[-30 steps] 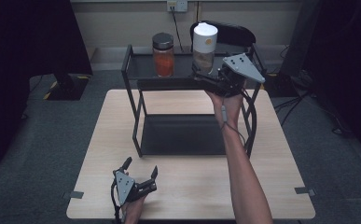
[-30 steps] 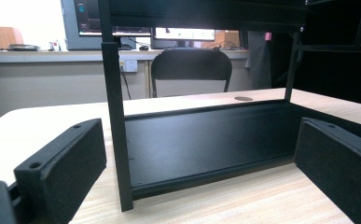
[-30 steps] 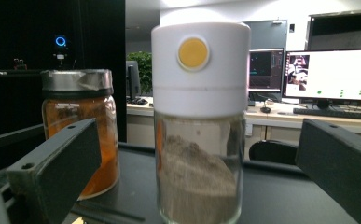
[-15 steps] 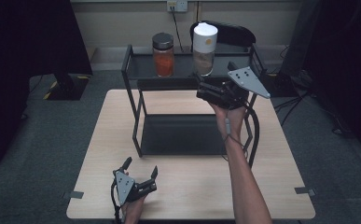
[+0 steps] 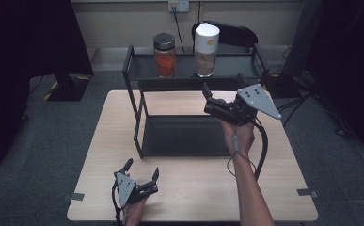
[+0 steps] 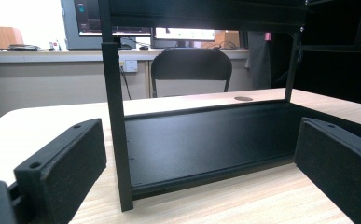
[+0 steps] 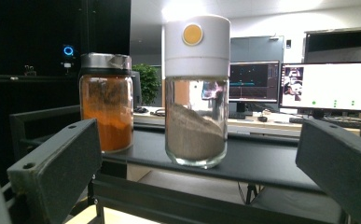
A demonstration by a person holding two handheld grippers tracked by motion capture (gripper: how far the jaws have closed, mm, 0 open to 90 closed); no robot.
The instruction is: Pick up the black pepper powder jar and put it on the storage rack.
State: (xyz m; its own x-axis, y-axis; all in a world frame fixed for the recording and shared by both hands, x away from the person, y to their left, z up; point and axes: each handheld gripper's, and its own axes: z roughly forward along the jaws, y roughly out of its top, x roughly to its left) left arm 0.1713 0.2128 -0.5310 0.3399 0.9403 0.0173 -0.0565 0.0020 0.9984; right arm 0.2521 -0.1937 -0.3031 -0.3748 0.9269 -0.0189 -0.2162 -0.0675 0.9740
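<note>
A black two-tier rack (image 5: pixel 135 117) stands on the wooden table (image 5: pixel 264 188). Its top shelf (image 7: pixel 267 163) carries a jar of orange powder (image 5: pixel 165 60) with a metal lid and a taller white-capped jar (image 5: pixel 206 49) of brownish powder. My right gripper (image 5: pixel 223 83) is held in the air in front of the top shelf, open and empty, short of the white-capped jar (image 7: pixel 197 93), which stands straight ahead between its jaws with the orange jar (image 7: pixel 106 107) to its left. My left gripper (image 5: pixel 143 167) rests open on the table's near edge, facing the rack's front post (image 6: pixel 115 116).
The rack's lower tray (image 6: pixel 215 135) is bare. A black chair (image 5: pixel 231 33) stands behind the table against the wall. The right gripper's cable (image 5: pixel 263 146) hangs over the table's right half. Monitors (image 7: pixel 332 86) glow in the background.
My right gripper has drawn back from the white-capped jar toward the near side and dropped lower, its jaws open. The left gripper has stayed put.
</note>
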